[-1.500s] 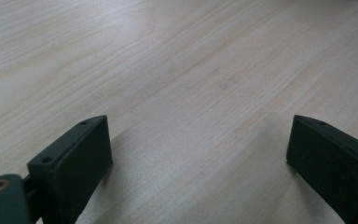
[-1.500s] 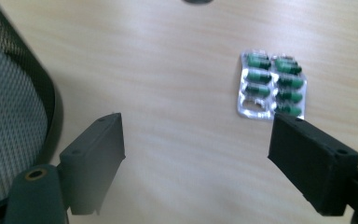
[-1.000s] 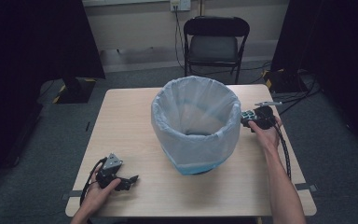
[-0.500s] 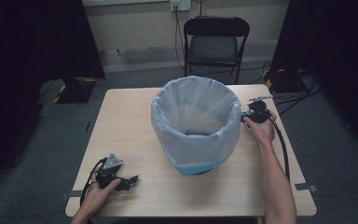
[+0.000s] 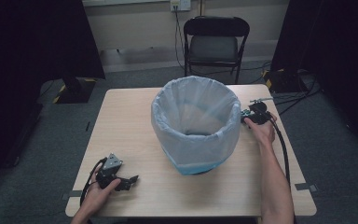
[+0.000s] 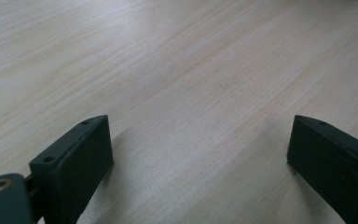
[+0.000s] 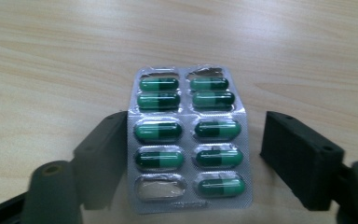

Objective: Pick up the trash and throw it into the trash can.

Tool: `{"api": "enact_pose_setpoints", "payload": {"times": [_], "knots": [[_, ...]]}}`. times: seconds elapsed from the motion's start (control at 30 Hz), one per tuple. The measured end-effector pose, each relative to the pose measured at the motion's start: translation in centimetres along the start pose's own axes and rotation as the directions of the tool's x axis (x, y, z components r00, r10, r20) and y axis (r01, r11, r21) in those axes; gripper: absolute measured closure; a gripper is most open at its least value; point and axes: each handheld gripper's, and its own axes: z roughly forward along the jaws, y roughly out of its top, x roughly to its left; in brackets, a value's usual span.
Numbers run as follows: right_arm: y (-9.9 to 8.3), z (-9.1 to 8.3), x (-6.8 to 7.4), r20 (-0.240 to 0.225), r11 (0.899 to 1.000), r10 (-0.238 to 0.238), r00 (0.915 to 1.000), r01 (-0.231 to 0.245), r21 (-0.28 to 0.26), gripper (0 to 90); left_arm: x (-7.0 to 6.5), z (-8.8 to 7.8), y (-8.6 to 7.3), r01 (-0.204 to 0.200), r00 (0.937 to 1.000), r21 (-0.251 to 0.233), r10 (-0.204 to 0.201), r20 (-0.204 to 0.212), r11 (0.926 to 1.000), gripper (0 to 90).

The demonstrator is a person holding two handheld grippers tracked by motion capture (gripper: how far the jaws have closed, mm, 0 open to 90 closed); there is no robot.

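I'm looking along the right gripper (image 7: 189, 154) now, and a blister pack (image 7: 189, 140) of green capsules is lying flat on the table (image 7: 51, 56) between its jaws. The jaws have just been closing in on it: the left one is sitting right against the pack's edge, the right one is standing off with a gap of bare wood, so I'm calling it not yet clamped. One pocket at the near left corner of the pack is looking empty.

From the high view, I'm seeing the right gripper (image 5: 251, 113) down at the table's right side, just beside the bin (image 5: 196, 122) lined with a pale bag. My left gripper (image 5: 129, 180) is resting near the front left corner, well apart from the bin, jaws spread wide over bare table (image 6: 191, 70), gripping nothing.
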Motion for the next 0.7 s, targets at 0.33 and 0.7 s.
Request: {"api": "enact_pose_setpoints", "payload": {"times": [0.33,0.7], "knots": [[0.0,-0.4,0.3,0.005,1.000,0.013,0.9999,-0.013,0.020,33.8,0.0,0.0,0.0,0.000,1.0000,-0.001,0.000,0.000,1.0000,6.3],[-0.5,-2.2,0.9,-0.063,1.000,0.028,0.9976,-0.028,0.014,33.9,0.0,0.0,0.0,0.000,1.0000,0.000,0.000,0.000,1.0000,6.3]]}}
